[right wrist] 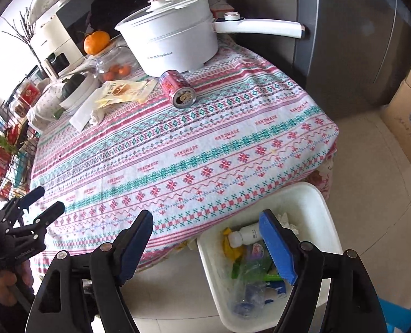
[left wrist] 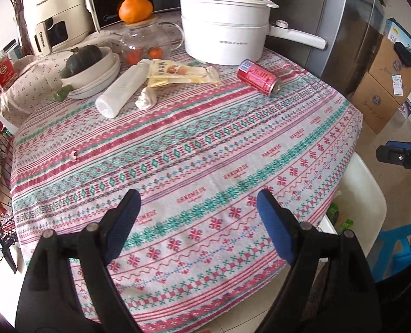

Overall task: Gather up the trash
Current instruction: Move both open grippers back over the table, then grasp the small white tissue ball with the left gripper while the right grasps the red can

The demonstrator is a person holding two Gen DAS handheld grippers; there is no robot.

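Note:
A red drink can lies on its side on the patterned tablecloth in front of the white pot. Farther left lie a yellow snack wrapper, a white plastic bottle and a crumpled tissue. My left gripper hangs open and empty over the table's near part. My right gripper is open and empty above the table's edge and the white bin, which holds a small bottle and several wrappers.
A white electric pot with a long handle, a glass teapot topped by an orange, stacked bowls with a green squash and an air fryer crowd the table's back. A fridge, cardboard boxes and a blue stool stand at the right.

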